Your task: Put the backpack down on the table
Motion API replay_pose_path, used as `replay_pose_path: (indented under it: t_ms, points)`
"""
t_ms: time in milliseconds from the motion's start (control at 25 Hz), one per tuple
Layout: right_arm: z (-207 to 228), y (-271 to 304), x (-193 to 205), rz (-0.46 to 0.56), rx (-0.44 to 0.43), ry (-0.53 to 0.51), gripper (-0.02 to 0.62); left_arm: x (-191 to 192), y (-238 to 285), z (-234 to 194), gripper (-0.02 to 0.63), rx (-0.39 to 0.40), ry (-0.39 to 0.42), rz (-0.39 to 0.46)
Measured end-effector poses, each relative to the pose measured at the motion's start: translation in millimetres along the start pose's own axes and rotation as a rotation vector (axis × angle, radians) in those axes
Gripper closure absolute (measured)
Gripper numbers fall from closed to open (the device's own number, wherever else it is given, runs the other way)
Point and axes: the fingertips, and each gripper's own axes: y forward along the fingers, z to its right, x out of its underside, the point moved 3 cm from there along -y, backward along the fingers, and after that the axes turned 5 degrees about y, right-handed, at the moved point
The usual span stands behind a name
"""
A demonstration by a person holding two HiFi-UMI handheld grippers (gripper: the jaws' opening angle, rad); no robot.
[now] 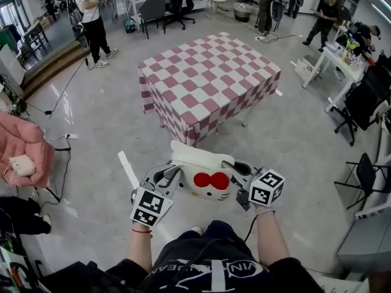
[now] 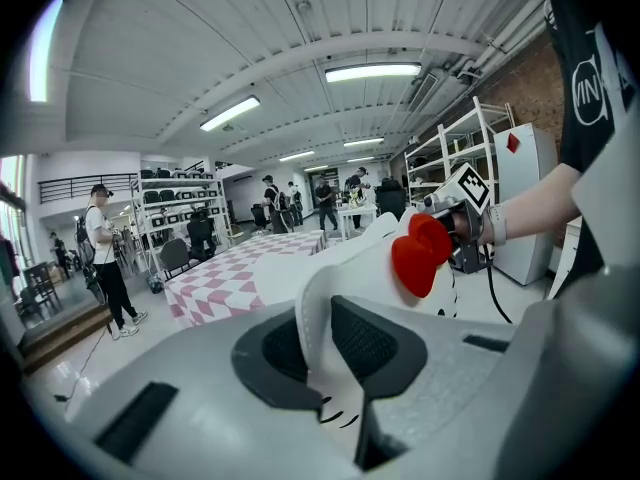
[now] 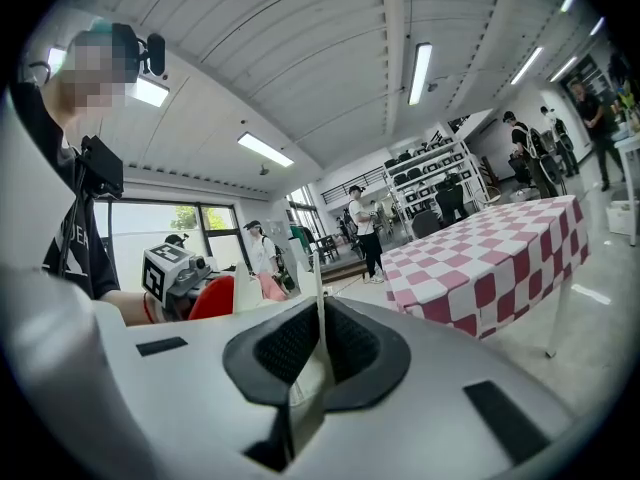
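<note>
A white cat-face backpack (image 1: 201,173) with a red bow (image 1: 211,180) hangs in the air between my two grippers, in front of the person's waist. My left gripper (image 1: 168,177) is shut on the backpack's left edge, where white fabric (image 2: 318,343) is pinched between the jaws. My right gripper (image 1: 239,174) is shut on its right edge, with a thin white strip (image 3: 318,338) clamped. The table (image 1: 211,84) with a pink-and-white checked cloth stands ahead, a short way beyond the backpack. The same table shows in the left gripper view (image 2: 245,273) and the right gripper view (image 3: 490,268).
A pink jacket (image 1: 21,154) lies on a seat at left with cables on the floor. Black chairs (image 1: 363,105) and a white table (image 1: 339,63) stand at right. Several people (image 1: 91,17) stand at the room's far side. Grey floor surrounds the checked table.
</note>
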Motion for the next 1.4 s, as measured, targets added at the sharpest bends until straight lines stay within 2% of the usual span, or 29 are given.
replay_pose_path:
  t_ms: [600, 1400]
  points:
    - [57, 66, -41, -0.005, -0.055, -0.013, 0.584, -13, 51, -70, 0.557, -0.051, 0.008, -0.015]
    - [135, 147, -127, 0.024, -0.093, -0.025, 0.584, -57, 126, -176, 0.558, -0.091, 0.021, 0.013]
